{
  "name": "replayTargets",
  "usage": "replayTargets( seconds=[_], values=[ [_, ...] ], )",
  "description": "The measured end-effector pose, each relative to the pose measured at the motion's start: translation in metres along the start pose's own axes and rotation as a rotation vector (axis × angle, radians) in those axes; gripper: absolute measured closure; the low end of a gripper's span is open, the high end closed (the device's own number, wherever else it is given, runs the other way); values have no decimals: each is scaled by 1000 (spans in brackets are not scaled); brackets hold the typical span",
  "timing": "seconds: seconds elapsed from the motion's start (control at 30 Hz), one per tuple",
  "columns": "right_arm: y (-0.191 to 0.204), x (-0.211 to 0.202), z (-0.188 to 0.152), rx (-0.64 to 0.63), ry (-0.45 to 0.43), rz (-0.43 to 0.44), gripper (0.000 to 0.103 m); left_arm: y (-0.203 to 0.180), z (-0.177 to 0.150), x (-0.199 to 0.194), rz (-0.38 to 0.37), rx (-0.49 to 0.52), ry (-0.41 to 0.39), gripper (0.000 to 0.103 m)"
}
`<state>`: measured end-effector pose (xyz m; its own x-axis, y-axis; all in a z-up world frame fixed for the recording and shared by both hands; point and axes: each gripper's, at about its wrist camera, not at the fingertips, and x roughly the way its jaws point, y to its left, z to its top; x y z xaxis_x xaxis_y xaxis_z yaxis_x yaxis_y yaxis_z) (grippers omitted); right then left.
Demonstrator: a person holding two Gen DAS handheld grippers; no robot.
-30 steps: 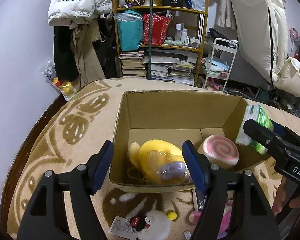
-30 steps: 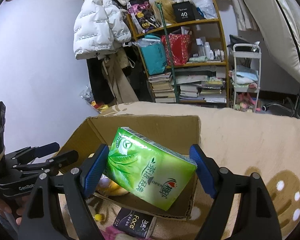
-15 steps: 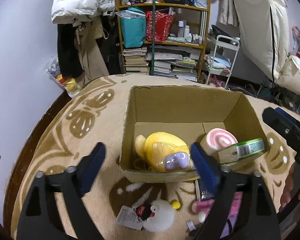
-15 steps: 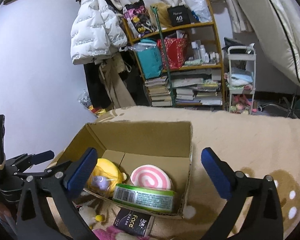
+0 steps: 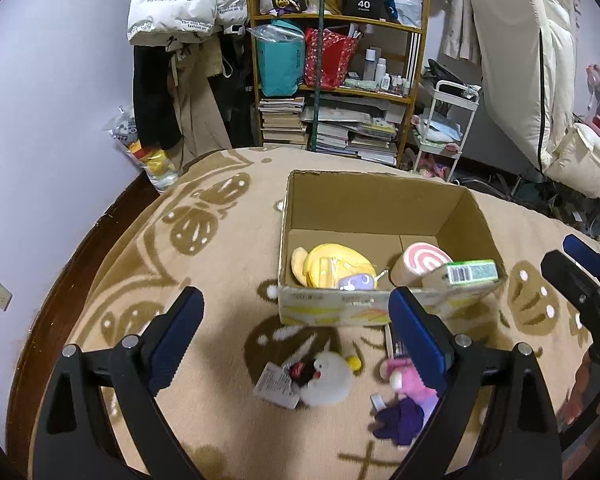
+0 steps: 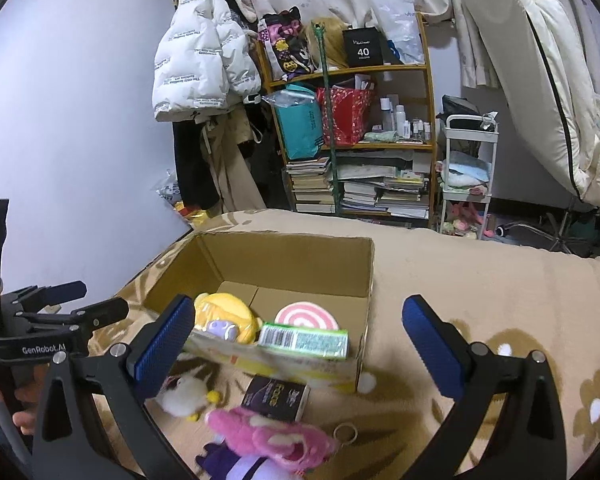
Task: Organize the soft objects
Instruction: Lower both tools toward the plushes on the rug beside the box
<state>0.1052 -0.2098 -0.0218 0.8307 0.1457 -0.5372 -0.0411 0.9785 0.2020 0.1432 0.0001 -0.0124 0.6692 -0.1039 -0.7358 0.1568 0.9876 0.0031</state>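
Released since before, the tissue pack (image 6: 303, 340) lies in the box (image 6: 364, 280); both claws, just opened, gape empty.

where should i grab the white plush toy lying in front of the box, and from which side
Take the white plush toy across its round, fluffy body, coming down from above. It lies flat on the blanket with open space around it, clear of the box. Avoid the paper tag and the small black part beside it; they would likely slip.
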Motion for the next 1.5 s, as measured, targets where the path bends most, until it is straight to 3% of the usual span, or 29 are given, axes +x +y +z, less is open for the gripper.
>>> replayTargets(
  seconds=[0.27, 0.6, 1.03, 1.5],
  values=[
    [11, -37, -8, 5, 37, 6, 0, -6, -12, -35, 49, 83, -2, 10],
    [18, -60, -26, 4, 65, 6, 0, -12, -30, -42, 62, 127, 13, 10],
    [14, -30, -58, 35, 192, 17, 0, -13, -45, 0, 54, 152, 104, 10],
    [18, 16, -95, 25, 412, 20, 0, -22, -57, 37, 48, 195, 214, 10]
  ],
)
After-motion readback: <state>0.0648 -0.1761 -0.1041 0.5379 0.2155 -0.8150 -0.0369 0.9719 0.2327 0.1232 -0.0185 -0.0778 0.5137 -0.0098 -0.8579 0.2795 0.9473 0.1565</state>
